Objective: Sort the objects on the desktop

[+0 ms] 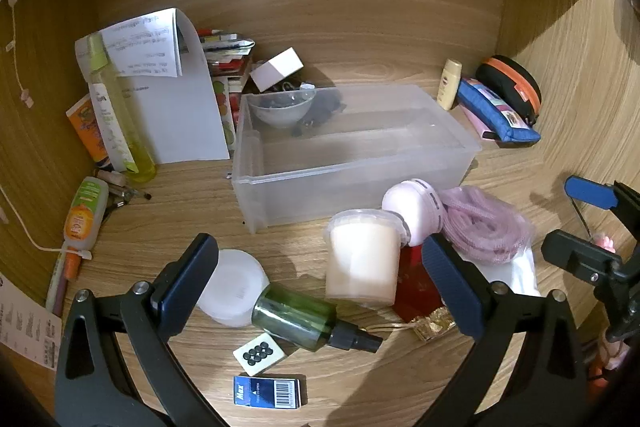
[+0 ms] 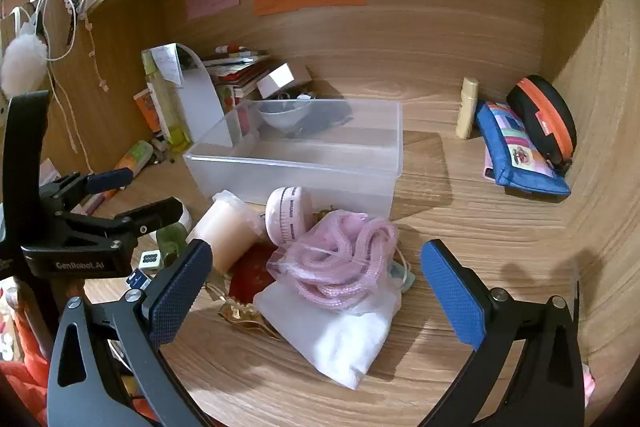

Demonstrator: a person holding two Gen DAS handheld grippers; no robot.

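Note:
A clear plastic bin (image 1: 456,163) (image 2: 296,167) stands mid-desk with a small clear bowl (image 1: 282,107) in its far left corner. In front of it lie a cream tub (image 1: 362,259) (image 2: 228,231), a pink round device (image 1: 416,211) (image 2: 288,215), a bag of pink cord (image 1: 484,223) (image 2: 344,259), a green spray bottle (image 1: 304,319), a white lid (image 1: 236,287) and a red box (image 1: 416,291). My left gripper (image 1: 320,283) is open above the bottle and tub. My right gripper (image 2: 316,279) is open over the cord bag.
A domino tile (image 1: 259,353) and a blue matchbox (image 1: 270,391) lie near the front. Papers, bottles and tubes (image 1: 120,107) crowd the left wall. A blue pouch (image 2: 516,151), an orange-black case (image 2: 544,115) and a cream tube (image 2: 468,113) sit back right.

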